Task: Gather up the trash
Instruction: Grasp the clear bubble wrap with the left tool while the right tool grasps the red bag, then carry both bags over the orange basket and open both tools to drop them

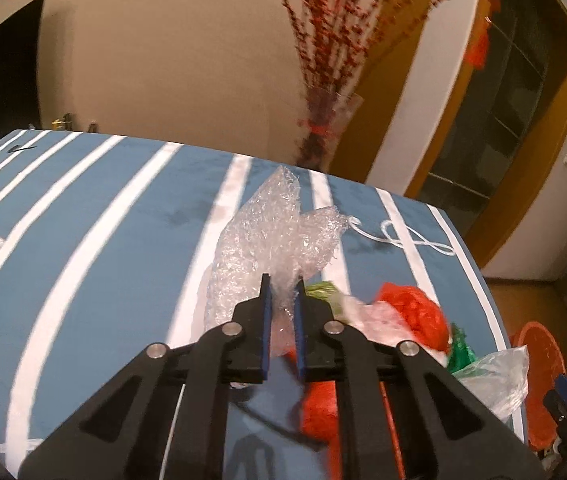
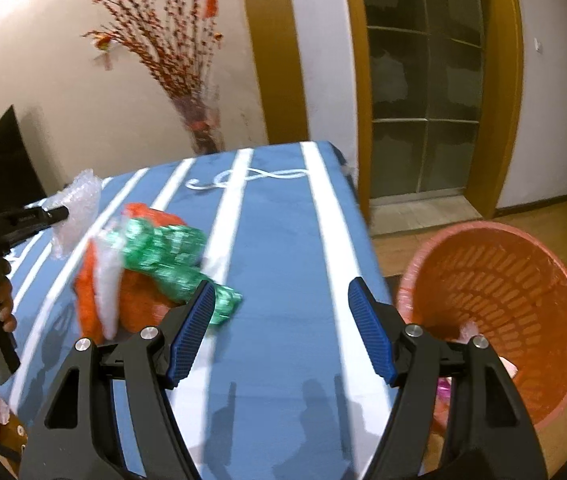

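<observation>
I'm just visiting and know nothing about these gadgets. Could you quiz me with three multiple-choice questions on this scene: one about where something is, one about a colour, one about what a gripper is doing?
1. Where is the basket?
A. On the table
B. On the floor past the table's right edge
C. Under the vase

2. What colour is the tablecloth?
A. Blue with white stripes
B. Plain red
C. Green checks

3. What is the left gripper doing?
A. Hanging open
B. Gripping a green wrapper
C. Pinching bubble wrap

Answers: 1 B, it stands on the floor beside the table; 2 A, white stripes cross blue cloth; 3 C, the jaws squeeze clear bubble wrap.
</observation>
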`<state>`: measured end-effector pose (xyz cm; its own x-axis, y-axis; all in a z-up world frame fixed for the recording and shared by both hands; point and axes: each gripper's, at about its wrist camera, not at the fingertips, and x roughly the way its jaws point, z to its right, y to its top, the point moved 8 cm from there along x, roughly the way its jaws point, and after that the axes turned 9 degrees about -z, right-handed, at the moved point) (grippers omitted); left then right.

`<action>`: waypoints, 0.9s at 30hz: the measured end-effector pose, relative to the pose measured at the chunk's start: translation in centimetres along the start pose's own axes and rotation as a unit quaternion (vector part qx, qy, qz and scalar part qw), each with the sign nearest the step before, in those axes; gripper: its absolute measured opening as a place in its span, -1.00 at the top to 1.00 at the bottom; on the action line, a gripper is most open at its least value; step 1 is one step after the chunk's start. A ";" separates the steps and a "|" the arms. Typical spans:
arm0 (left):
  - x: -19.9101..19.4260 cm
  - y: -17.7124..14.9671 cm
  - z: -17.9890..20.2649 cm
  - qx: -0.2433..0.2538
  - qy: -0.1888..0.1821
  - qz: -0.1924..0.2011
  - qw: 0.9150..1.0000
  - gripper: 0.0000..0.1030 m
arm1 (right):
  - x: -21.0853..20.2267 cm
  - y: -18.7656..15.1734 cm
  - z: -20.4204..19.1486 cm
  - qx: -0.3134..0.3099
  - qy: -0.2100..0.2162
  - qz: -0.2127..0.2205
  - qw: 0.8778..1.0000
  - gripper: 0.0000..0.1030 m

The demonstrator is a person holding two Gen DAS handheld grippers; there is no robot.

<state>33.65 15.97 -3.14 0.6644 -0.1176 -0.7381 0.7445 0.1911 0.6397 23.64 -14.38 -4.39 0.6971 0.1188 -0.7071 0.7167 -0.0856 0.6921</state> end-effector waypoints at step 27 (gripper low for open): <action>-6.1 -4.2 -13.9 -0.074 0.027 0.015 0.997 0.79 | 7.0 -1.0 -20.1 -0.174 0.066 -0.046 0.981 0.00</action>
<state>25.53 29.39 -4.27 0.6780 -0.0577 -0.7328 0.7045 0.3356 0.6254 27.30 6.44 -7.11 0.6043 0.2397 -0.7599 0.7098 0.2715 0.6500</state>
